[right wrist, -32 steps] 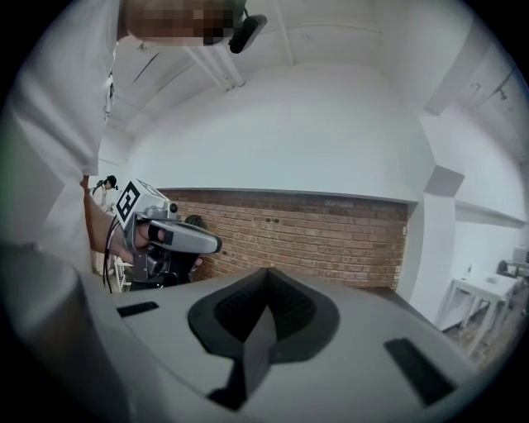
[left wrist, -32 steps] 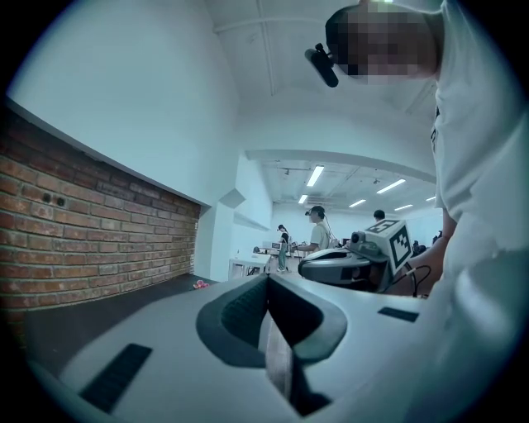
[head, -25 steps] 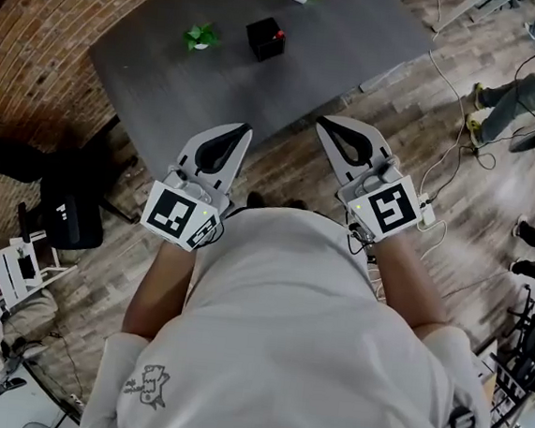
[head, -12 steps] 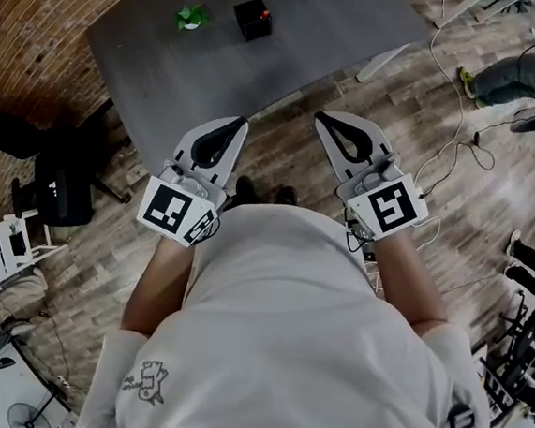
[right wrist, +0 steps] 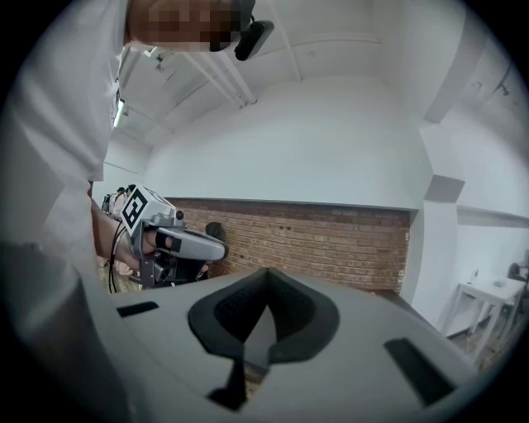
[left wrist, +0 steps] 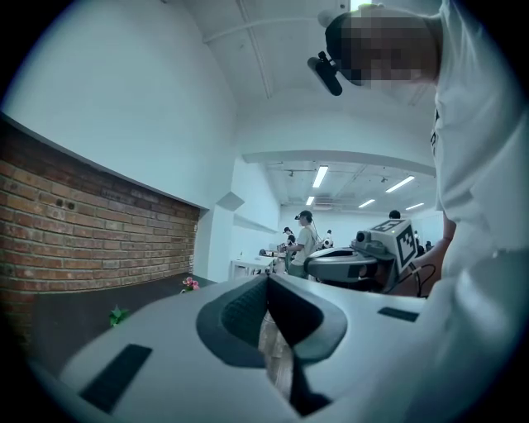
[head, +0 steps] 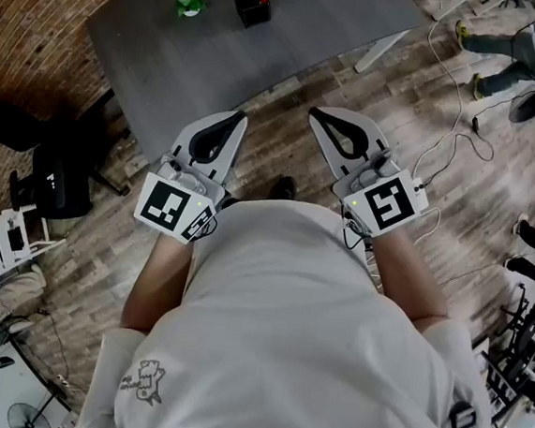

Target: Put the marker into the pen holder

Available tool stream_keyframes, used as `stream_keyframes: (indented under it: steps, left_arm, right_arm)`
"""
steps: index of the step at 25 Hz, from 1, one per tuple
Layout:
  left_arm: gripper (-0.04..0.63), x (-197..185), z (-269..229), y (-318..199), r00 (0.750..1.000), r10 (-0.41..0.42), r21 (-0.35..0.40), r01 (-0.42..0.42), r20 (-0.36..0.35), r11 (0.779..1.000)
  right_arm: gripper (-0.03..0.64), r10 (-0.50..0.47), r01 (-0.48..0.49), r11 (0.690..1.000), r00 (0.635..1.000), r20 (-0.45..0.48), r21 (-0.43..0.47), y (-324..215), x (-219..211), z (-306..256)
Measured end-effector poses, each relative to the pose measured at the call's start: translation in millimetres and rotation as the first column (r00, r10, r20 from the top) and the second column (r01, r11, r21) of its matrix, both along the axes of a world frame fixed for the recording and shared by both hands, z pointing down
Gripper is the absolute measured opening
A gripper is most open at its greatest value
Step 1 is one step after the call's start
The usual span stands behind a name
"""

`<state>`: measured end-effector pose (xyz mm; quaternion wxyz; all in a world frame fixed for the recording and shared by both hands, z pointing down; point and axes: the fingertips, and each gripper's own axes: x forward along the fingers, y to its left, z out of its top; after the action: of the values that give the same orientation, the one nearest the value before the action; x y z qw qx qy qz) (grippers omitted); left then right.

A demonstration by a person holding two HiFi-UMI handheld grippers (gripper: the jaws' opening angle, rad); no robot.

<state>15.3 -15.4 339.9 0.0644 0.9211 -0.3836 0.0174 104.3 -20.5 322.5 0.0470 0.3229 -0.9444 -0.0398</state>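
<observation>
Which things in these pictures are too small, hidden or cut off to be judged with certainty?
- Marker: head view, only a red speck on the black box; too small to identify.
- Inside of the black box: head view, too far and small to see.
- Pink flowers: left gripper view, tiny; their pot is unclear.
- Floor at the person's feet: head view, hidden by the torso.

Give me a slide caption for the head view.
Grey left gripper and right gripper, both shut and empty, held side by side before a dark grey table.
</observation>
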Motion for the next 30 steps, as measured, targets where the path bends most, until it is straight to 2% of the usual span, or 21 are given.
stream_keyframes:
  steps: [8,14,30]
  left_arm:
    - [0.011,-36.6,-7.1,23.6,1.0,0.016,0.003,-0.016,-0.002,1.0]
    - [0.011,-80.9,-12.6,50.6,0.999,0.035,0.003,-0.035,0.001,0.999]
    - [0.011,-166.9,-6.5,123.8,0.993,0.118,0.005,-0.118,-0.012,0.993]
  right_arm:
    - [0.005,0.02,-0.02,1.0,1.0,0.013,0.0,27.3,-35.0,-8.6]
    - [0.005,0.047,-0.047,0.999,0.999,0.005,0.0,51.4,-69.4,-13.0]
    - [0.005,0.142,-0.141,0.99,0.99,-0.009,0.005,136.1,-149.9,-10.0]
